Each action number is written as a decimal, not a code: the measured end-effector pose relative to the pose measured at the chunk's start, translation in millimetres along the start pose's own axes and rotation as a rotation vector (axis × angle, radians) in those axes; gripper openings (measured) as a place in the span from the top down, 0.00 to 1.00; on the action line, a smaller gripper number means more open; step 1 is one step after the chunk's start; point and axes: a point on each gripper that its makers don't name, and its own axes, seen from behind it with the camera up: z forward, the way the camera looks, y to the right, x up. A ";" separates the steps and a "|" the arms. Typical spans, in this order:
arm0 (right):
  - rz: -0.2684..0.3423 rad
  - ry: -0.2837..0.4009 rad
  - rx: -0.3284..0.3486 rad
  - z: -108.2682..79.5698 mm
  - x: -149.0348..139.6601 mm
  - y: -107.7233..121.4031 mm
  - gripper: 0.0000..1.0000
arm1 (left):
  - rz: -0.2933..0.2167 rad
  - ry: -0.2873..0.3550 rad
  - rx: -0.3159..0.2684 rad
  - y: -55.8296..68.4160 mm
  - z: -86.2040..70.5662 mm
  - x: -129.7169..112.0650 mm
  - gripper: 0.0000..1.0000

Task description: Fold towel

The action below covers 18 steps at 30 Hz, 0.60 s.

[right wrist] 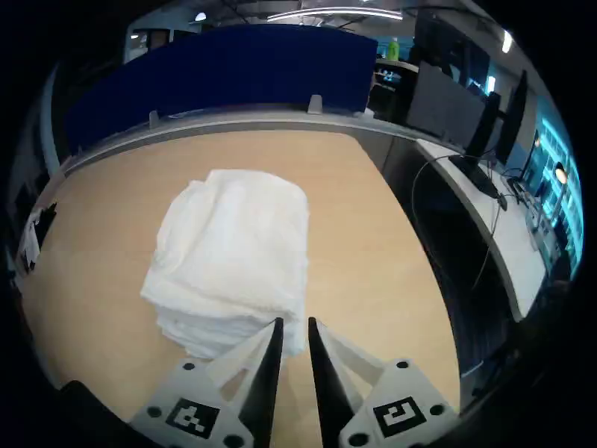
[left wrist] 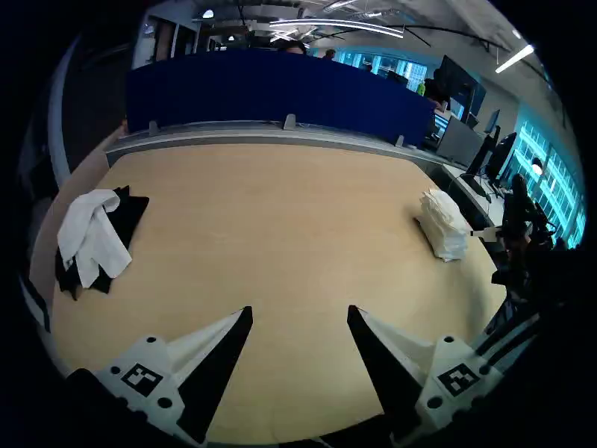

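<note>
Left tongs (left wrist: pixel 298 321) and right tongs (right wrist: pixel 295 332) bear coded squares (left wrist: pixel 142 378).

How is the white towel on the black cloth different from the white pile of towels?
The loose towel is crumpled and draped, while the pile is folded flat in neat layers. The loose towel lies on a black cloth; the pile sits straight on the wooden table. The loose towel is at the table's left side, the pile at its right. Both are white.

Office: blue desk partition (left wrist: pixel 276 89), monitors (left wrist: pixel 457 81), ceiling striplights (left wrist: pixel 336 26).
</note>
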 end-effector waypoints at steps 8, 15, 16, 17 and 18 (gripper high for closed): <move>-0.001 0.056 0.013 -0.5 26.3 -11.3 0.01 | -0.005 0.003 -0.004 -1.0 -0.4 0.6 0.06; -0.027 0.086 0.040 5.0 48.5 -33.1 0.00 | -0.012 0.006 0.002 -3.8 -2.7 -0.7 0.06; -0.029 0.091 0.046 6.4 51.8 -37.4 0.00 | -0.015 0.007 0.004 -4.8 -3.1 -0.7 0.06; -0.030 0.094 0.052 7.6 54.8 -41.2 0.00 | -0.017 0.008 0.006 -5.7 -3.5 -0.8 0.06; -0.031 0.096 0.058 8.9 56.9 -45.2 0.00 | -0.019 0.008 0.008 -6.6 -3.9 -0.7 0.06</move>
